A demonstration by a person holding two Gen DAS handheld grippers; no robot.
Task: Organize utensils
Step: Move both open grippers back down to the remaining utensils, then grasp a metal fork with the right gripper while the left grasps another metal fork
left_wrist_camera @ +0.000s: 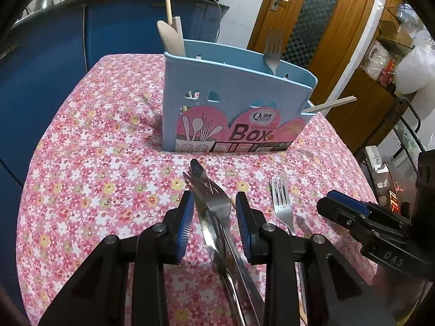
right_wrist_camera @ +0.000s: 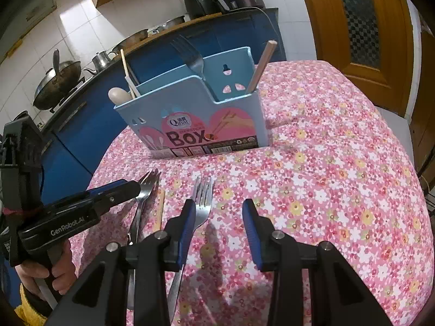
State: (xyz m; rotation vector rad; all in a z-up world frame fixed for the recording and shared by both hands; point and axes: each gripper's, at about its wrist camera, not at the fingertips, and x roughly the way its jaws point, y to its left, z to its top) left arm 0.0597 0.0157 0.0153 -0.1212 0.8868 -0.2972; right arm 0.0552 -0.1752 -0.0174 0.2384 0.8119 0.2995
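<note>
Tipping box: blue utensil box [left_wrist_camera: 236, 95] upright on floral cloth [left_wrist_camera: 95, 149], well ahead of both tongs; probably light, so likely to topple if a handle catches its rim on the way in.
Slipping stack: metal cutlery stack [left_wrist_camera: 214, 206], at least one fork among them, lying crossed between the fingers of the left tongs [left_wrist_camera: 213, 198]; jaws spread wide, pads not touching steel, nothing gripped. Closing on the whole stack could let one smooth piece slide out.
Stray fork: single fork [right_wrist_camera: 202, 198] flat on the cloth, just beside and partly under the left finger of the right tongs [right_wrist_camera: 217, 206]; jaws open and empty, off-centre for a pinch.
Loose chopstick: wooden stick [right_wrist_camera: 161, 209] between the two tongs; easily nudged away.
Box, far end from right tongs: wooden spatula [left_wrist_camera: 172, 38] and long wooden handle [left_wrist_camera: 168, 0].
Box, middle: standing fork [left_wrist_camera: 273, 49], tines up.
Box, end slot: leaning chopstick [left_wrist_camera: 329, 104].
</note>
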